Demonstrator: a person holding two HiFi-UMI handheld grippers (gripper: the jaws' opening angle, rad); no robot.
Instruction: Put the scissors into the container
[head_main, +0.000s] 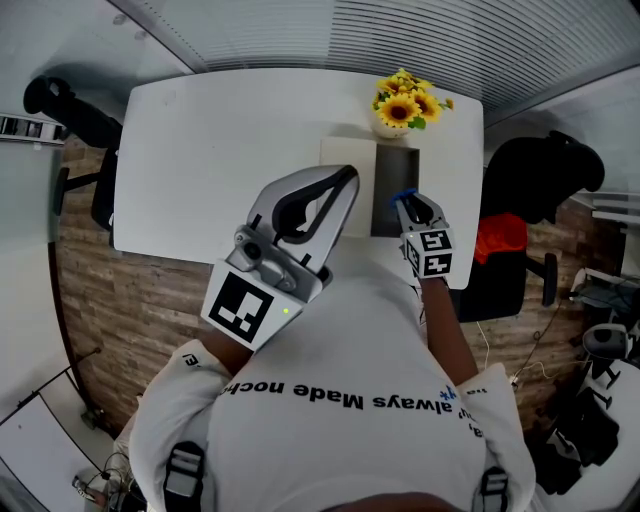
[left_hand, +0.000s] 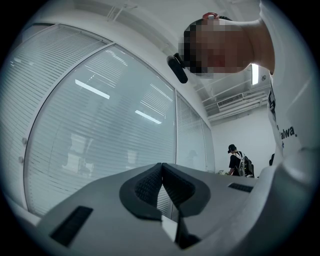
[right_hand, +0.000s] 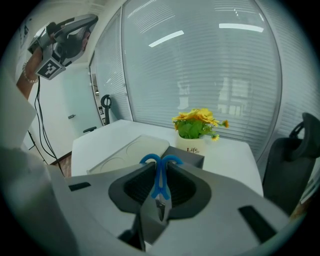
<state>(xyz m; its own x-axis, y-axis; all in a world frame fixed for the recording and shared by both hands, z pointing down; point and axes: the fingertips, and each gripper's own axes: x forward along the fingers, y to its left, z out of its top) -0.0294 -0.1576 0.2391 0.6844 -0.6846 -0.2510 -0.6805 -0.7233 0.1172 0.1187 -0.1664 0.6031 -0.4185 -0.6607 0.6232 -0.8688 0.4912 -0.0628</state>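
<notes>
Scissors (right_hand: 161, 187): blades hidden between the right gripper (right_hand: 160, 165) jaws.
Container (head_main: 385, 190): near right corner hidden behind that gripper, inside too dark to tell.

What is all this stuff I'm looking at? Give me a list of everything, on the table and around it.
table: one, white, middle of the room
sunflowers: one bunch, yellow, in a cream pot at the table's far edge
container: one, dark grey, on the table in front of the pot
flat board: one, cream, left of the container
scissors: one pair, blue handles, between the right gripper's jaws
chairs: two, black, one at each end of the table
shirt: one, white, on the person
left gripper: grey, held up high, jaws together, empty
right gripper: grey, near the container, shut on the scissors
</notes>
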